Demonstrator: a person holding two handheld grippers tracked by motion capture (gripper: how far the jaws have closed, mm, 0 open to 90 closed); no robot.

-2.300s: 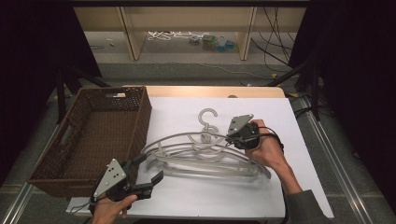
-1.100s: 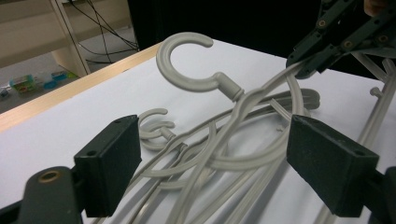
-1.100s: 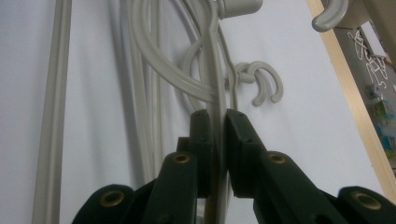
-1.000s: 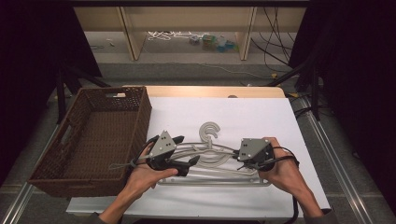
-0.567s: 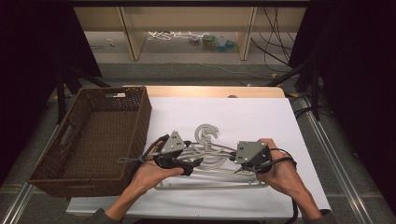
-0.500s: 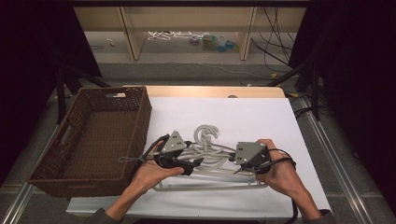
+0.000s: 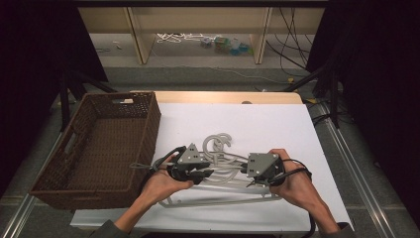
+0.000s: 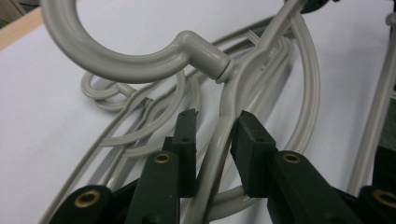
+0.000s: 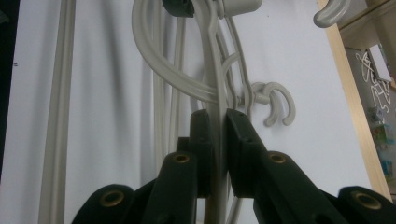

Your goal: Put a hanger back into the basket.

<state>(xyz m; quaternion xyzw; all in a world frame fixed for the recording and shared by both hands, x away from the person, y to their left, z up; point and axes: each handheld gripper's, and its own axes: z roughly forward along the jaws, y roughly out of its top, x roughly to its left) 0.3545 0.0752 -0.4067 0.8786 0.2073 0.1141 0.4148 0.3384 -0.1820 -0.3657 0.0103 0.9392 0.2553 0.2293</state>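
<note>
Pale grey hangers (image 7: 223, 171) lie stacked on the white table (image 7: 277, 124) near its front edge, right of the wicker basket (image 7: 99, 148). The left gripper (image 8: 212, 140) straddles the top hanger's arm just below the hook, jaws narrowly parted around it. The right gripper (image 9: 218, 135) pinches the same hanger's arm, jaws closed tight.

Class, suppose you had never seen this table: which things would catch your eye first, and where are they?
A tangle of pale grey plastic hangers lies on the white table near its front edge. The left gripper straddles one hanger's arm, jaws apart, while the right gripper pinches another arm. A brown wicker basket sits at the left.
</note>
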